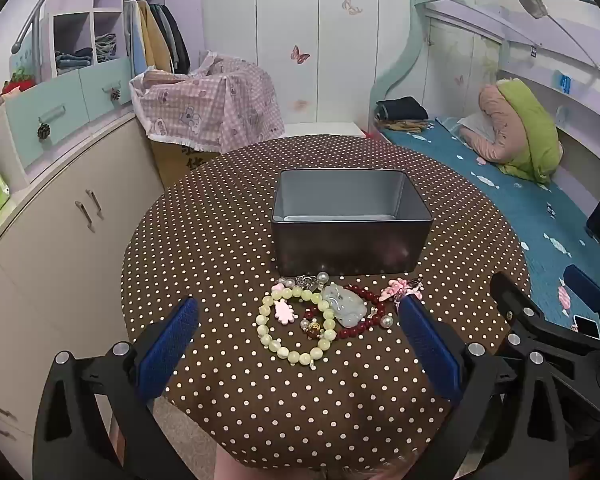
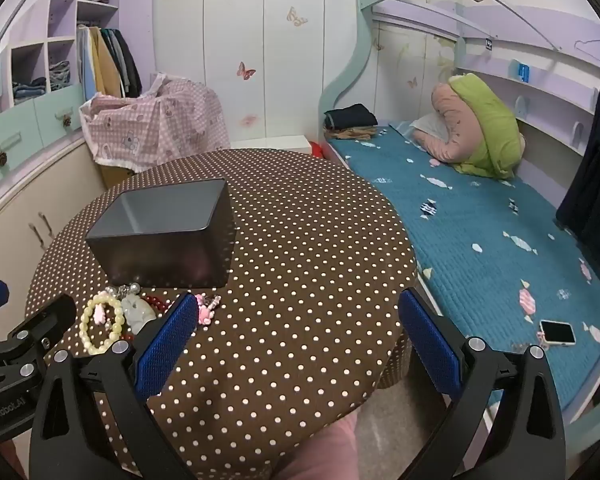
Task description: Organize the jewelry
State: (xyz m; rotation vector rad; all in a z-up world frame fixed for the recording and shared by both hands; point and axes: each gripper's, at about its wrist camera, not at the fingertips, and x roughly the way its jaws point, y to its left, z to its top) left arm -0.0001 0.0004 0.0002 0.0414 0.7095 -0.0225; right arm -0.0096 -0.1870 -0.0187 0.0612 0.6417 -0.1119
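Note:
A pile of jewelry lies on the polka-dot table point(image 1: 228, 216) in front of an open, empty dark metal box point(image 1: 350, 220). It holds a pale yellow bead bracelet point(image 1: 290, 326), a grey-green jade pendant point(image 1: 346, 305), a red bead bracelet point(image 1: 366, 322), pink charms point(image 1: 396, 289) and pearls. My left gripper point(image 1: 298, 306) is open, its fingers either side of the pile, above the table. My right gripper point(image 2: 298, 304) is open and empty over bare cloth, right of the pile point(image 2: 116, 314) and the box point(image 2: 164, 232).
The round table point(image 2: 300, 220) stands between a cabinet point(image 1: 60, 216) on the left and a bed with a blue cover point(image 2: 480, 232) on the right. A phone point(image 2: 557, 332) lies on the bed. A pink checked cloth point(image 1: 212, 100) covers a carton behind the table.

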